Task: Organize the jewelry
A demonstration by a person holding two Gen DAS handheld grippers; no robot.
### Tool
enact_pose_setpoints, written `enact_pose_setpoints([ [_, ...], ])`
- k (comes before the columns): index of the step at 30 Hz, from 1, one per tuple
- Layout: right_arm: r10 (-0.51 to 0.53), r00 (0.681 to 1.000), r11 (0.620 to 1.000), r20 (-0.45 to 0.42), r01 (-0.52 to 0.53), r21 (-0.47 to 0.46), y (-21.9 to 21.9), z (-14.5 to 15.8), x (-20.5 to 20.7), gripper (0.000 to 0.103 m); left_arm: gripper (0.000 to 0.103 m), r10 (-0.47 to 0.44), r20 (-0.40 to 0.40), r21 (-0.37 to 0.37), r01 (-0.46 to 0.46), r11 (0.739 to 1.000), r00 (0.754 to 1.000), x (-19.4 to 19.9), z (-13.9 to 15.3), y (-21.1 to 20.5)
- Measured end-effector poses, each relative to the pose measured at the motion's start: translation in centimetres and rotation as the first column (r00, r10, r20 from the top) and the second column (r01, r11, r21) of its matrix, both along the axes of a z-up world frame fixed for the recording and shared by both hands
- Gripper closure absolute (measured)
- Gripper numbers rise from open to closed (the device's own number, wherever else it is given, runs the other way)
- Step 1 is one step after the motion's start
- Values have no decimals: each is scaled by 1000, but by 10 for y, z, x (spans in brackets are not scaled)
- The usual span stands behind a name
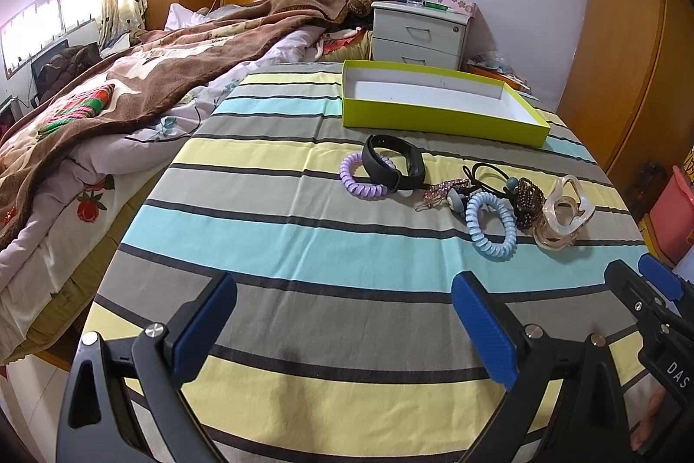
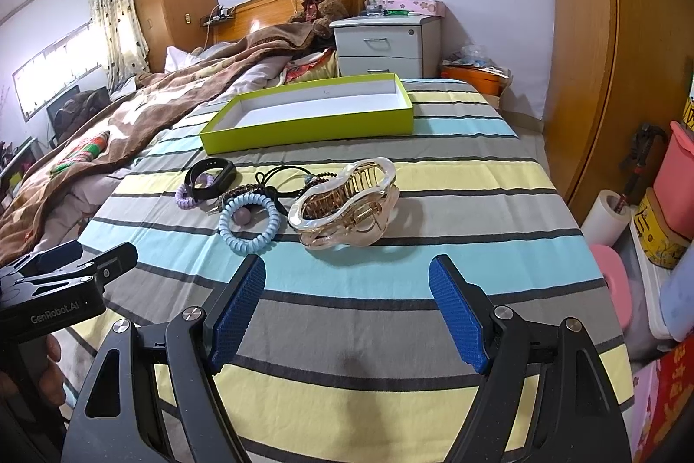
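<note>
An empty lime-green box [image 1: 438,120] [image 2: 303,129] lies on the striped cloth. In front of it are a black wristband [image 1: 394,161] [image 2: 210,176] over a purple coil tie [image 1: 362,178] [image 2: 184,198], a blue coil tie [image 1: 490,224] [image 2: 247,222], a black elastic with beads [image 1: 525,194] [image 2: 282,176], a rhinestone clip [image 1: 442,192] and a clear claw clip [image 1: 561,213] [image 2: 347,202]. My left gripper [image 1: 342,302] is open and empty, short of the pile. My right gripper [image 2: 347,298] is open and empty, just before the claw clip.
The striped cloth [image 1: 277,237] covers a table. A bed with a brown blanket [image 1: 130,81] lies to the left. A white nightstand [image 1: 420,33] stands behind. A wooden wardrobe [image 2: 607,72] and storage bins [image 2: 676,181] are to the right.
</note>
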State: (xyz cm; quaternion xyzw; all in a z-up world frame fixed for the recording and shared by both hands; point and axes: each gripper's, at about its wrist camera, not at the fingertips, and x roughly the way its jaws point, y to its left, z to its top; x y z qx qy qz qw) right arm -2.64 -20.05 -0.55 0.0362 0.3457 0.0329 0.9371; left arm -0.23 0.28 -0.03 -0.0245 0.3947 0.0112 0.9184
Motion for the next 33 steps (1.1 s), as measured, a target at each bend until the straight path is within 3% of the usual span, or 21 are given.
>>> enact_pose_setpoints([
  [33, -8, 1000, 1000, -4, 8, -4, 0, 1, -1, 25, 2, 1, 9, 6, -1, 1000, 1000, -3, 0, 3],
])
